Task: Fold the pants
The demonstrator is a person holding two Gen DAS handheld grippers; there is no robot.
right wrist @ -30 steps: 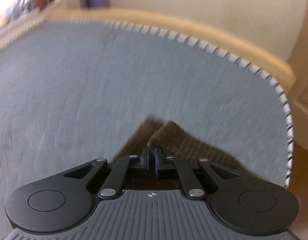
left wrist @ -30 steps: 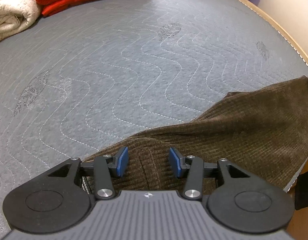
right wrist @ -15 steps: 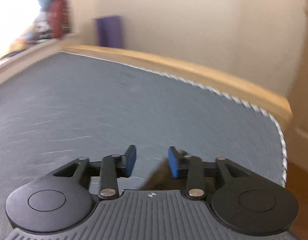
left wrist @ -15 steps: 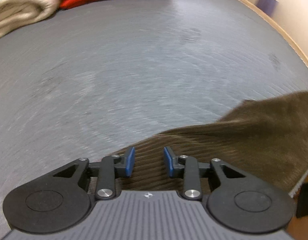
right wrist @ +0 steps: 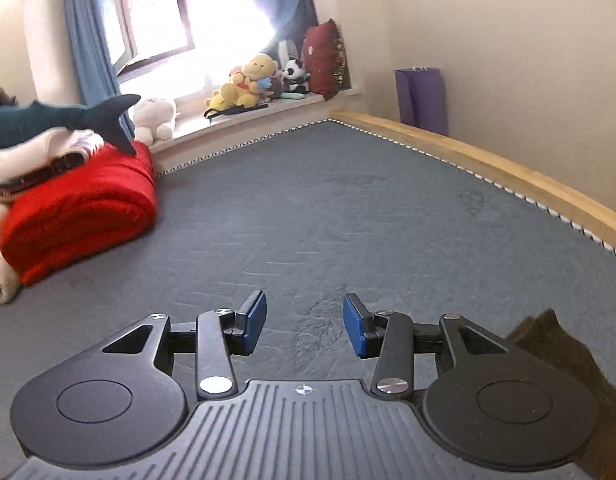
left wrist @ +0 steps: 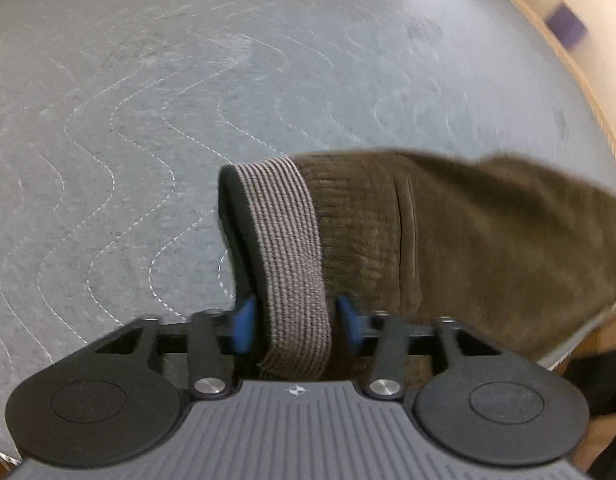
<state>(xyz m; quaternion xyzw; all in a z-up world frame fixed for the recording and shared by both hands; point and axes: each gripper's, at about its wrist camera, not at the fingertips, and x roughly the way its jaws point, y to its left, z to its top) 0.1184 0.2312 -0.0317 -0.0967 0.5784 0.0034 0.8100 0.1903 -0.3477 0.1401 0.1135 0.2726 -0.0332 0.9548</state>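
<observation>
— What has the left gripper (left wrist: 294, 324) got? — Its jaws are closing around the ribbed waistband (left wrist: 288, 248) of the brown pants (left wrist: 488, 232), lying at the near right edge of the grey quilted surface (left wrist: 148, 100), apparently to carry a fold.

— And the right gripper (right wrist: 304, 322)? — Opening, nothing between its pads, clear above the cloth.

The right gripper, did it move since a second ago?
Yes. The right gripper rose and tipped up off the brown pants: the wooden bed rail slid down its view, the window now shows. Its jaws are opening, with nothing between them.
</observation>
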